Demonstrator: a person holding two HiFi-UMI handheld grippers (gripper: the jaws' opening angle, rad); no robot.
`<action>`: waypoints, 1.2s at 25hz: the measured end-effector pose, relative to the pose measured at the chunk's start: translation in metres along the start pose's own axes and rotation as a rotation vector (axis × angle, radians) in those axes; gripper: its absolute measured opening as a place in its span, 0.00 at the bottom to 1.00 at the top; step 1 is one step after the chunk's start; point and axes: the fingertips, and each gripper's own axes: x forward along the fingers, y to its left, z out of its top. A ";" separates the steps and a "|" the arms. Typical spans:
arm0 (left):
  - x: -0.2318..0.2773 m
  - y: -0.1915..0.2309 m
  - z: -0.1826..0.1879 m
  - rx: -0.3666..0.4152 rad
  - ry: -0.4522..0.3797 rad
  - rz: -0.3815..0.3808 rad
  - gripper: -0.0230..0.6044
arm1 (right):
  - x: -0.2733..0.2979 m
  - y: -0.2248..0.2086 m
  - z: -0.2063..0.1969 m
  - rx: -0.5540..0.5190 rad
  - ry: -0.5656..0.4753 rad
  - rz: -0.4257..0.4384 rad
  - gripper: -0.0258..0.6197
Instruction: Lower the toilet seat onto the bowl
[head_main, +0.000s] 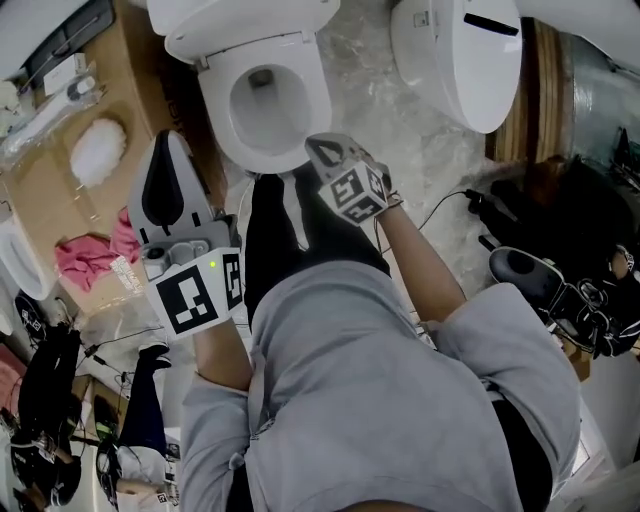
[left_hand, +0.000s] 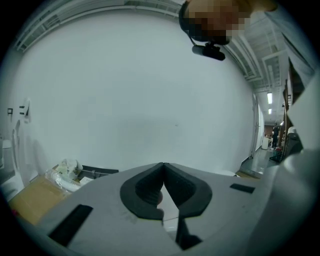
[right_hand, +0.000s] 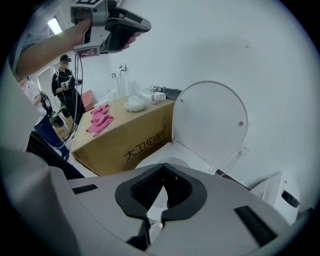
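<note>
**Both tools shut, seat down on the bowl**

Our left tool (left_hand: 163, 167) has its two jaws brought together at the tips, with nothing gripped between them. It faces a plain white wall (left_hand: 140, 90). Our right tool (right_hand: 163, 166) is likewise closed tip to tip and empty, and it tilts down toward the toilet. In the head view both tools sit above our lap. The left one is off to the left of the toilet and the right one is just short of the front edge of the bowl (head_main: 265, 110). Neither tool touches the toilet.

Past the right tool, the seat (head_main: 318, 100) lies flat on the rim of the bowl as a white ring around the opening. Behind it the lid (right_hand: 210, 125) stands upright, its round inner face turned toward us.

The toilet stands on a pale marbled floor (head_main: 400, 120). Just beside it, on its left in the head view, is a cardboard box (right_hand: 125, 142) with dark print on its side. A pink cloth (right_hand: 100, 120) lies on top of the box near the end closest to us, and a white fluffy bundle (right_hand: 134, 103) sits toward the far end by the wall. A second white fixture (head_main: 465, 60) rests on the floor to the right of the toilet, apart from it.
</note>
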 end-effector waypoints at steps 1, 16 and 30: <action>-0.001 -0.001 0.006 0.002 -0.004 0.002 0.04 | -0.006 -0.004 0.011 0.000 -0.022 -0.007 0.04; -0.004 -0.016 0.072 0.016 -0.064 0.011 0.04 | -0.107 -0.058 0.178 0.118 -0.408 -0.114 0.04; -0.007 -0.036 0.143 0.052 -0.161 0.012 0.04 | -0.219 -0.105 0.288 0.145 -0.739 -0.230 0.04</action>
